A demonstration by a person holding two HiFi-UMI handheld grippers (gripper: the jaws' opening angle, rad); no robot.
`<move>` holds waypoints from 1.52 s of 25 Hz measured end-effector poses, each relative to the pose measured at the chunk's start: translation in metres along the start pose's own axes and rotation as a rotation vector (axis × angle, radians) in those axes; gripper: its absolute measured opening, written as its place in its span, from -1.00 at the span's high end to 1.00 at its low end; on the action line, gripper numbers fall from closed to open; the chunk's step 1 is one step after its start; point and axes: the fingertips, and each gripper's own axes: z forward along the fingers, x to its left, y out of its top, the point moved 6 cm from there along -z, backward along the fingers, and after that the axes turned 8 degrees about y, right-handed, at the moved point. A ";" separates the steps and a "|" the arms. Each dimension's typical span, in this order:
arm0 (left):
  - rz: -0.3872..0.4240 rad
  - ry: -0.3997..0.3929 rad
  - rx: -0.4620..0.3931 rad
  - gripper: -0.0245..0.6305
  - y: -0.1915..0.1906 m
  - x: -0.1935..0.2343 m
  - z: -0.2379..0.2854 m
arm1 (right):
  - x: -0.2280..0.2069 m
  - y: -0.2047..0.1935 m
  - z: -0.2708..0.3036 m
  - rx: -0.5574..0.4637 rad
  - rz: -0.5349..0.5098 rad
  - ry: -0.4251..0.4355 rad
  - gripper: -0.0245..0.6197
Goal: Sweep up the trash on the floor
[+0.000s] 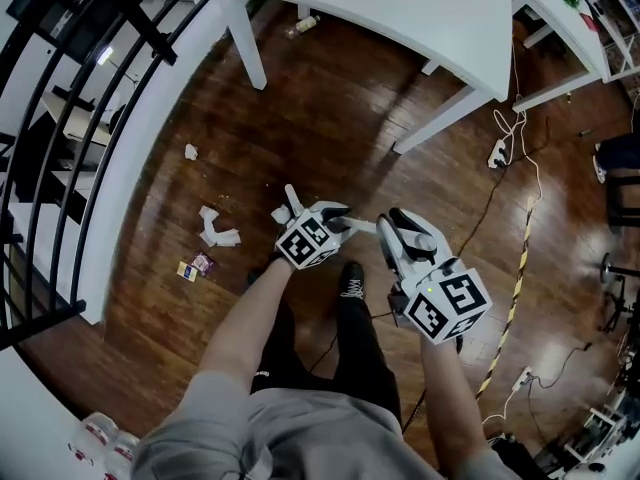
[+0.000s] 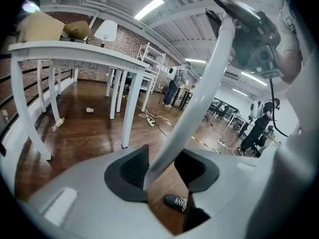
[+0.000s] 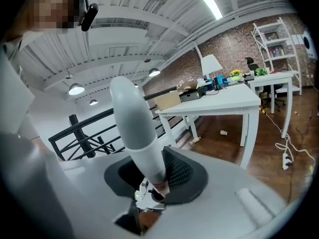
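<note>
Trash [image 1: 217, 230] lies on the dark wooden floor [image 1: 330, 108], in the head view to the left of the person's legs and close to the white strip under the black railing [image 1: 90, 118]. It is a clump of crumpled white paper, with a smaller scrap [image 1: 191, 151] farther up and a coloured wrapper [image 1: 195, 266] just below. A bottle [image 1: 302, 25] lies by a leg of the white table [image 1: 400, 8], and the left gripper view shows it too [image 2: 58, 124], with a cup [image 2: 89, 110] beyond it.

A white handle [image 1: 362, 226] runs between the two grippers. The left gripper [image 1: 338, 218] has its jaws apart around the thin shaft [image 2: 199, 98]. The shaft leans on one pad, and floor shows between it and the other pad. The right gripper [image 1: 392, 220] is clamped on the thicker grey end of the handle [image 3: 134, 123], which stands up between its jaws [image 3: 152, 178].

Below the left gripper's jaws [image 2: 169, 171] a black shoe [image 2: 177, 201] stands on the boards, and it also shows in the head view [image 1: 351, 280]. To the right, white cables and a power strip [image 1: 497, 153] trail over the floor beside a line of yellow-and-black tape [image 1: 515, 288]. The right gripper view shows a lamp [image 3: 211, 63] and boxes on the table.
</note>
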 end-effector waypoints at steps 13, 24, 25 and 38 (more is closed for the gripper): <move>-0.015 0.064 0.026 0.45 -0.067 0.101 -0.119 | 0.097 -0.005 0.129 -0.025 0.023 0.075 0.68; -0.130 0.348 -0.095 0.44 -0.044 0.160 -0.228 | 0.153 0.065 0.196 0.032 -0.122 0.362 0.70; -0.143 0.390 -0.100 0.44 -0.040 0.162 -0.240 | 0.159 0.074 0.199 0.037 -0.141 0.411 0.70; -0.424 0.858 -0.067 0.46 -0.135 0.131 -0.409 | 0.296 0.059 0.269 0.207 -0.180 0.957 0.70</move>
